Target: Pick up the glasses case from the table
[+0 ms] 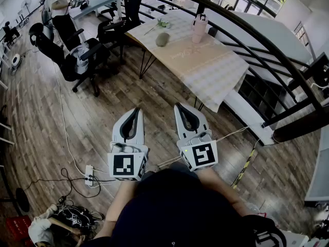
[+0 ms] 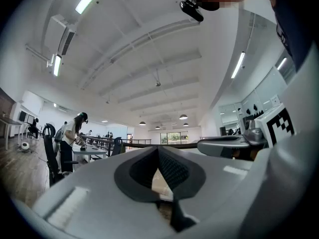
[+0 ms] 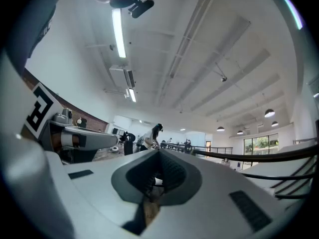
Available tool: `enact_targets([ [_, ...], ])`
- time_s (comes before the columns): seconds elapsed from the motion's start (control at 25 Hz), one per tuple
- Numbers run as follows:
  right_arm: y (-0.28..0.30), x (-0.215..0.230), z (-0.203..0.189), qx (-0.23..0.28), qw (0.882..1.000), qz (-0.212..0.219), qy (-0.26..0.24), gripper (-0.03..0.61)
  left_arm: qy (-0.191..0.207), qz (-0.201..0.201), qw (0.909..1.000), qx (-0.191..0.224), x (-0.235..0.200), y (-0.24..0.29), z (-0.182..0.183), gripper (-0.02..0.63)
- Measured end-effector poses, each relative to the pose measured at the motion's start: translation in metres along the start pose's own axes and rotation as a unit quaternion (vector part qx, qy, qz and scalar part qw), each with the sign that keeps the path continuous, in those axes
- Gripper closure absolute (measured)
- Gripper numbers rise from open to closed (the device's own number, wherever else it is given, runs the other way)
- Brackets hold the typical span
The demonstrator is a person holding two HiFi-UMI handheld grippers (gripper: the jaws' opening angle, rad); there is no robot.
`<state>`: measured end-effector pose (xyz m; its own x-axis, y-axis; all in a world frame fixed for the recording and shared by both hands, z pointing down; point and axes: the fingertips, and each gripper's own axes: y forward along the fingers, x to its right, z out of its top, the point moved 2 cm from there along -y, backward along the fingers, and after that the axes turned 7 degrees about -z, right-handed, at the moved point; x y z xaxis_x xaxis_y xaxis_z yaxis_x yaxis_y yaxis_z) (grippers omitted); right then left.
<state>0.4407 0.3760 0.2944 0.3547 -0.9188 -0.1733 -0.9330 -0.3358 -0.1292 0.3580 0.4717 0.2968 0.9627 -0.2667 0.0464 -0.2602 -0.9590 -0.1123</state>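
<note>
Left gripper (image 1: 136, 110) and right gripper (image 1: 180, 107) held short of the tabletop (image 1: 216, 71).
I see both side by side over the wooden floor (image 1: 154, 86), each with its fingers closed on nothing. The grey glasses case (image 1: 162, 39) lies near the tabletop's left edge, well apart from both. A pink bottle (image 1: 199, 29) stands near the far edge.

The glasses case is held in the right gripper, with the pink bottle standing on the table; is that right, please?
Not quite: the head view shows the glasses case lying on the table, with the pink bottle standing there; the right gripper is shut and empty.
</note>
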Motion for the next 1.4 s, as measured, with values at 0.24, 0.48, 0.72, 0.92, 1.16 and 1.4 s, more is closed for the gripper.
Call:
enact_targets([
  [0.24,-0.003,0.002,-0.006,-0.014,1.0,-0.002,0.018,0.568,0.004,-0.014,0.9999,0.003,0.003,0.003,0.002,0.603],
  [0.48,-0.003,0.011,-0.04,-0.057,0.997,-0.001,0.047,0.566,-0.01,-0.039,0.9991,-0.015,0.015,0.013,-0.02,0.603],
  [0.72,0.051,0.008,-0.046,-0.05,0.997,0.022,0.049,0.526,-0.004,-0.01,0.9995,-0.031,-0.023,0.033,-0.035,0.603],
  [0.92,0.115,0.014,-0.056,-0.045,0.997,0.041,0.054,0.506,-0.004,0.008,0.9996,-0.027,-0.068,0.069,-0.04,0.603],
  [1.16,0.199,0.047,-0.079,-0.05,0.996,0.051,0.055,0.494,-0.008,0.024,0.9995,-0.017,-0.114,0.142,-0.044,0.603],
  [1.4,0.277,0.089,-0.094,-0.055,0.995,0.063,0.049,0.491,-0.025,0.029,0.9989,-0.026,-0.149,0.22,-0.054,0.603],
])
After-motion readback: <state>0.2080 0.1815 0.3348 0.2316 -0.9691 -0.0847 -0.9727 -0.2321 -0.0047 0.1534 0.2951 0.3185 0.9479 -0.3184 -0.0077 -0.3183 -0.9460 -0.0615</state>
